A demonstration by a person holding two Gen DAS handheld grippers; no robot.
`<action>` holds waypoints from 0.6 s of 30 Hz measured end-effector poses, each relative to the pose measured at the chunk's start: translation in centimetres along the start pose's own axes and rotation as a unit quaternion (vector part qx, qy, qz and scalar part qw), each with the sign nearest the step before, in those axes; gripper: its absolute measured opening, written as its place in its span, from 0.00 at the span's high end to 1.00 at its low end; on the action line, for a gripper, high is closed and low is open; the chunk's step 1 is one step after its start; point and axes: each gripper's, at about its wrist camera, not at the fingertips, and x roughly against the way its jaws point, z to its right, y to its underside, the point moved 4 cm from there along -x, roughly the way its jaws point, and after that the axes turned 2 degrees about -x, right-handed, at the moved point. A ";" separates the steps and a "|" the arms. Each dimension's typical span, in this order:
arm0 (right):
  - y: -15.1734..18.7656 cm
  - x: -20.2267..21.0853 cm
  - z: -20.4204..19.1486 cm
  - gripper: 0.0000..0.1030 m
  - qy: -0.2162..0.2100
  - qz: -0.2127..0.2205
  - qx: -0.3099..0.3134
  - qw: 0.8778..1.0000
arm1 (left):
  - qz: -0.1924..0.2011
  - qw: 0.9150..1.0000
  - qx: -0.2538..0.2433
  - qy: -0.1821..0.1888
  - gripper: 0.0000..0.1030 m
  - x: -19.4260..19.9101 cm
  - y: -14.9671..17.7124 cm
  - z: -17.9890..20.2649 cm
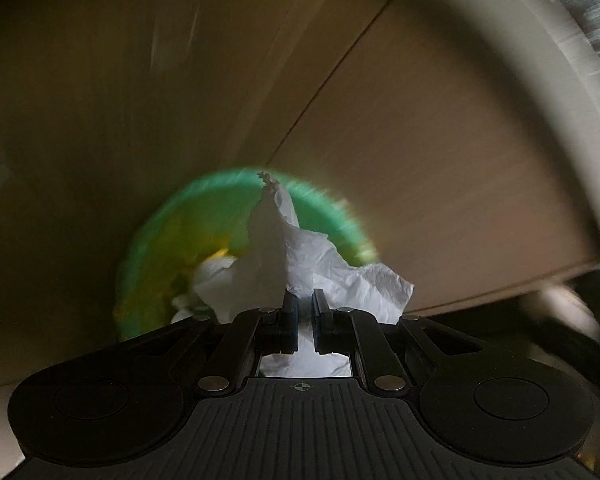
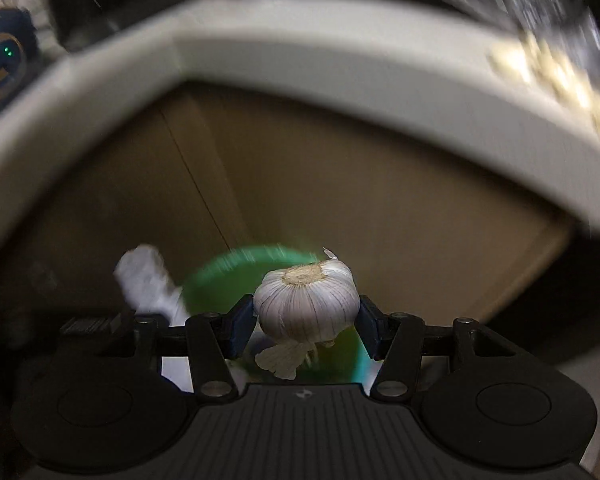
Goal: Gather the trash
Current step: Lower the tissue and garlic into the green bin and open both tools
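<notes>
- In our left hand-held gripper [image 1: 305,300] we have a crumpled white tissue [image 1: 296,256]; the jaws are pinched nearly together on its lower edge, and the paper stands up past the fingertips.
- In our right hand-held gripper [image 2: 306,320] we carry a garlic bulb [image 2: 307,304], clamped at mid-width between the two blue pads [image 2: 240,326], root end facing away from the camera and a loose bit of skin hanging below.
- Both pieces sit over the mouth of a bin [image 2: 300,56] with a pale grey rim and tan inner walls; from the right wrist view the tissue shows as a white blur just left of the bulb.
- Deep inside we see a green liner or bowl-like thing [image 1: 220,216] with some white scraps already in it; blur keeps us from saying which.
- We judge this to be the drop-off step: both loads are over the bin and not yet let go.
- Next we need to open both sets of jaws while pointing well inside the rim, so nothing lands outside, and check the thin tissue does not cling to a pad.
</notes>
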 end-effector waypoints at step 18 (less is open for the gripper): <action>7.5 -9.1 3.9 0.48 0.008 -0.102 0.020 0.995 | -0.180 0.981 0.049 -0.041 0.81 -22.0 8.3 -6.4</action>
